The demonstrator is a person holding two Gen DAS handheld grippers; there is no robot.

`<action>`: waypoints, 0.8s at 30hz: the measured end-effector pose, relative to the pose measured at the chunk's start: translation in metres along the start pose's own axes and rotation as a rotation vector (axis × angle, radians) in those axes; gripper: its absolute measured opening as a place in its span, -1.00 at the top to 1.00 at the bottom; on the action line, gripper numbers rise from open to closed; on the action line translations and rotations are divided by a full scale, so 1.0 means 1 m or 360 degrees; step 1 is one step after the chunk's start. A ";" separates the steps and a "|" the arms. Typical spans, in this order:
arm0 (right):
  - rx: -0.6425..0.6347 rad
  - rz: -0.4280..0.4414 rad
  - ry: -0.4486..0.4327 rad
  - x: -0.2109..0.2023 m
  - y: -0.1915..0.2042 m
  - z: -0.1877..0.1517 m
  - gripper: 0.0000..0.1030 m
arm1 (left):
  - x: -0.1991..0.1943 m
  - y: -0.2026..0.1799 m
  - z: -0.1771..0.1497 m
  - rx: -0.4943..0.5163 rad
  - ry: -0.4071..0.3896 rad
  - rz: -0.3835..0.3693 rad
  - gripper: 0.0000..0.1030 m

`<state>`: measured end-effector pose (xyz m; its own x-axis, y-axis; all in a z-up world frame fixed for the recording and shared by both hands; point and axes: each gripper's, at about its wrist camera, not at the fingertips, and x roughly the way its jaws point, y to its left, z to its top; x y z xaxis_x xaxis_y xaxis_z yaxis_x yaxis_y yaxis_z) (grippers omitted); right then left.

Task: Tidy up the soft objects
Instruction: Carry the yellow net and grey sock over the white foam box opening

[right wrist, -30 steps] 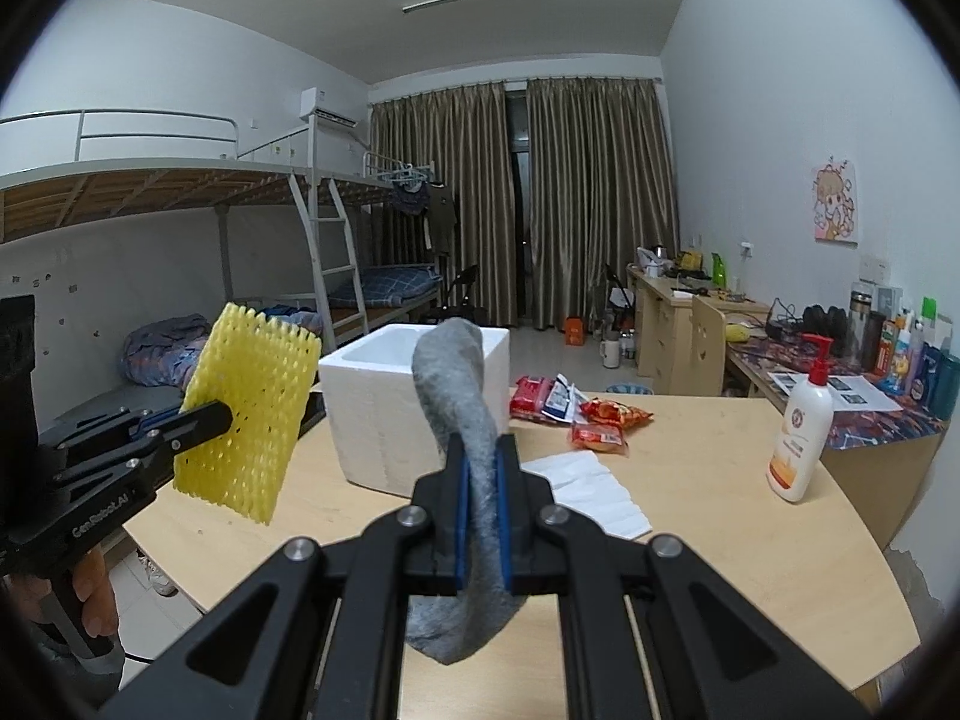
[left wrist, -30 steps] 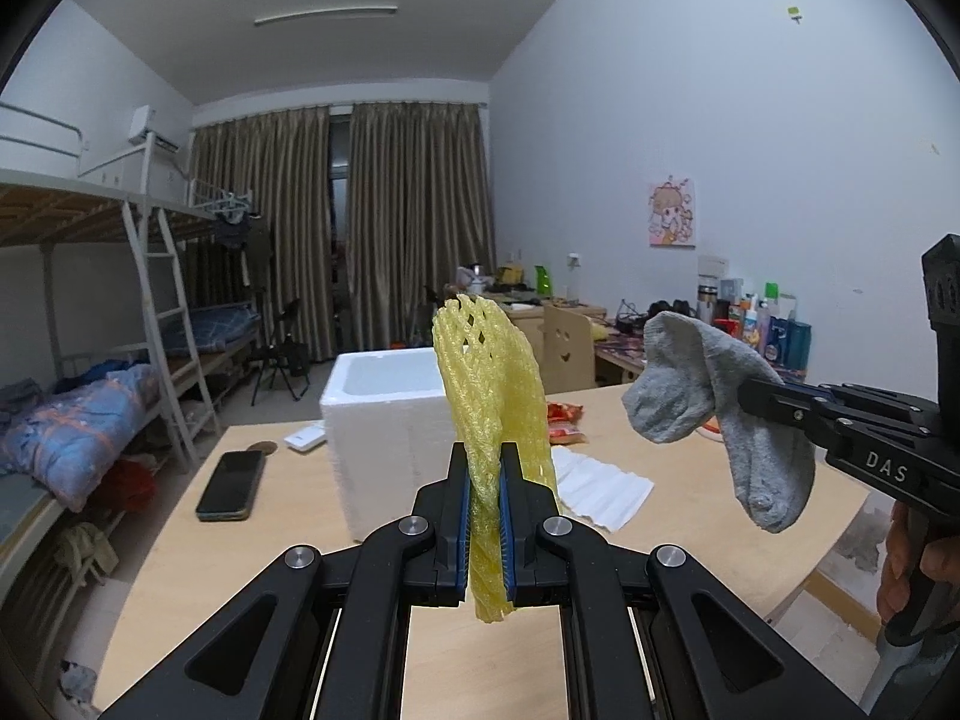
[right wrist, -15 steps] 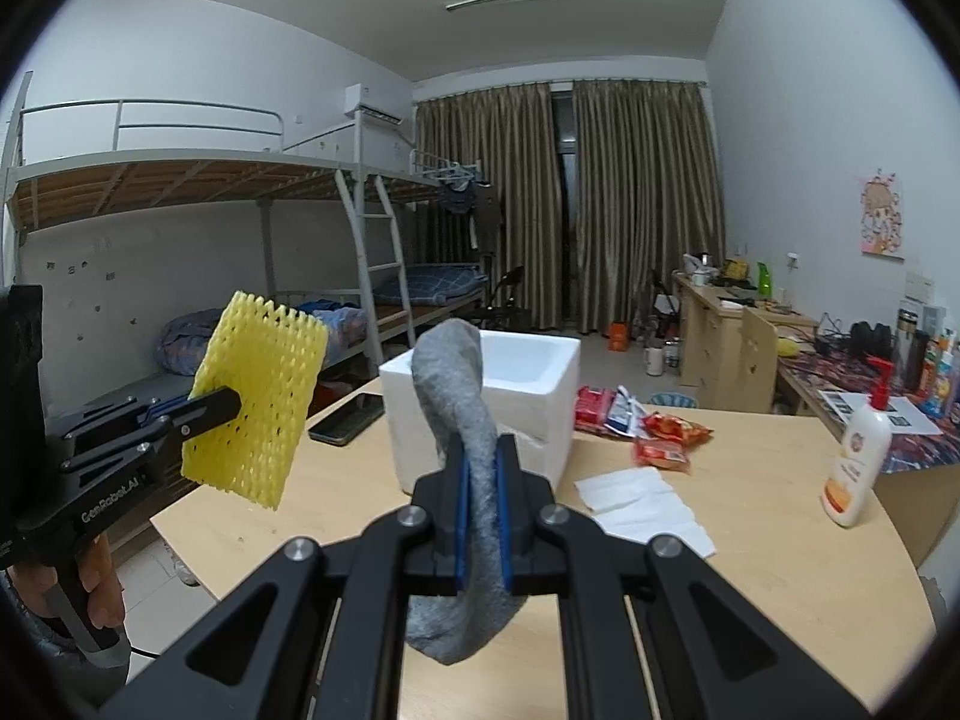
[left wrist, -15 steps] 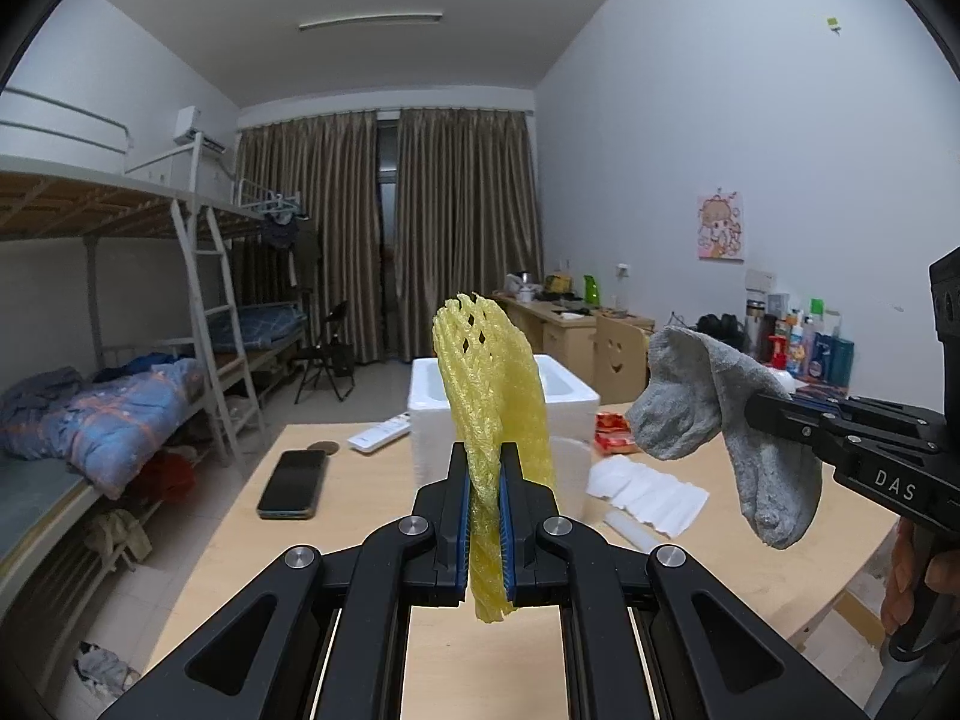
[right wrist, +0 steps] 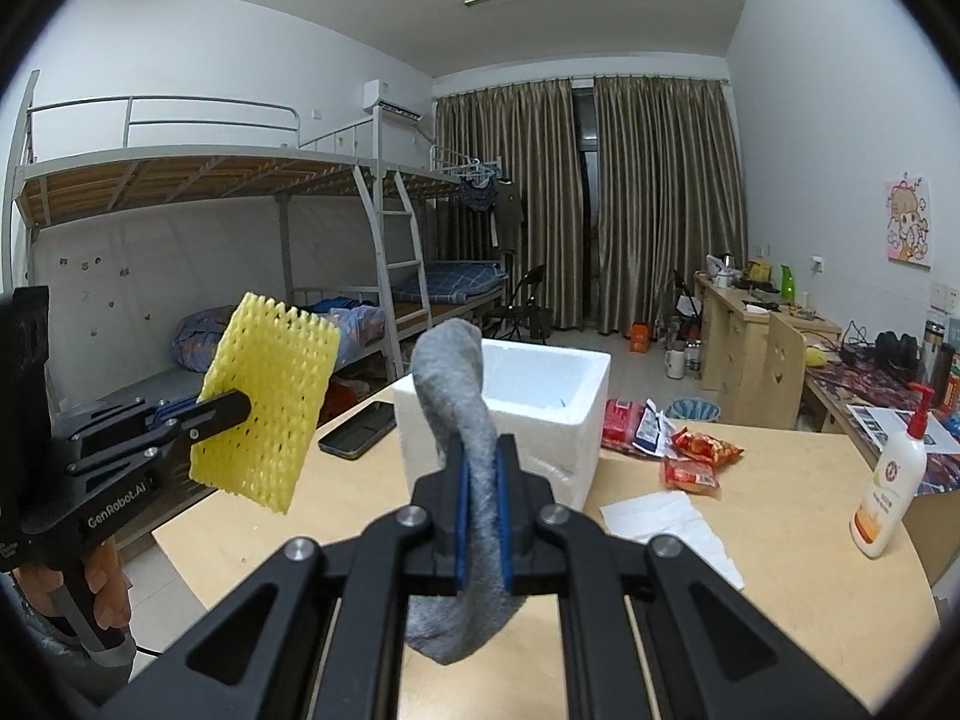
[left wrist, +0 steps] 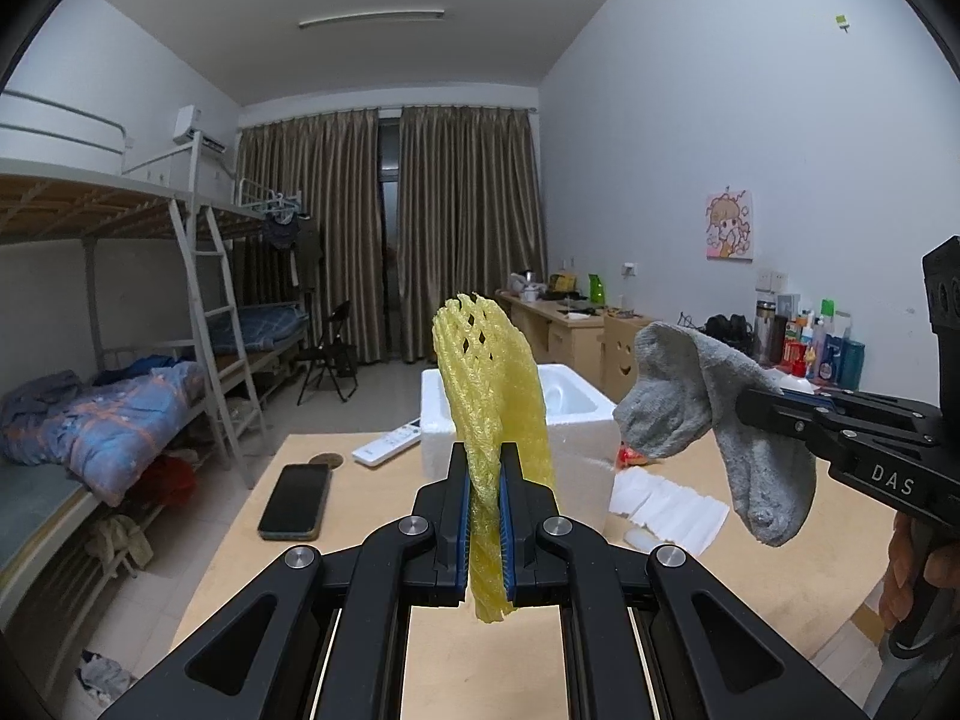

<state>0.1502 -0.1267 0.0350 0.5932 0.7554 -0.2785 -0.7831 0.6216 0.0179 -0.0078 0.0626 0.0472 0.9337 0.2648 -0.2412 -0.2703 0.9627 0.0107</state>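
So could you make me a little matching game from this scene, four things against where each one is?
Things:
1. yellow foam net
2. grey sock
3. black phone
4. lotion bottle

Places:
A. lying flat on the table, left of the white foam box
B. pinched in the right tongs
C. standing near the table's right edge
D. pinched in the left tongs

Pairs: 1-D, 2-B, 3-A, 4-C

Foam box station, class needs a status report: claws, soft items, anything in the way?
Left claw shut on yellow foam net. Right claw shut on grey sock. Both held above table, short of white foam box. Nothing blocking.
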 end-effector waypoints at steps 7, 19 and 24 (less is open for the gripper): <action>0.0014 -0.0004 -0.0004 0.015 -0.008 0.015 0.79 | 0.029 0.001 0.017 -0.0003 0.0004 -0.0046 0.84; -0.0025 -0.0003 -0.0022 0.042 -0.015 0.041 0.79 | 0.086 0.002 0.049 -0.0009 0.0016 -0.0095 0.84; -0.0010 -0.0018 -0.0026 0.051 -0.021 0.046 0.79 | 0.111 0.004 0.054 -0.0022 0.0042 -0.0101 0.84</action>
<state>0.2057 -0.0918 0.0650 0.6051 0.7515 -0.2628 -0.7773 0.6290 0.0090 0.1071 0.0987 0.0729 0.9426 0.2015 -0.2662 -0.2141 0.9766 -0.0190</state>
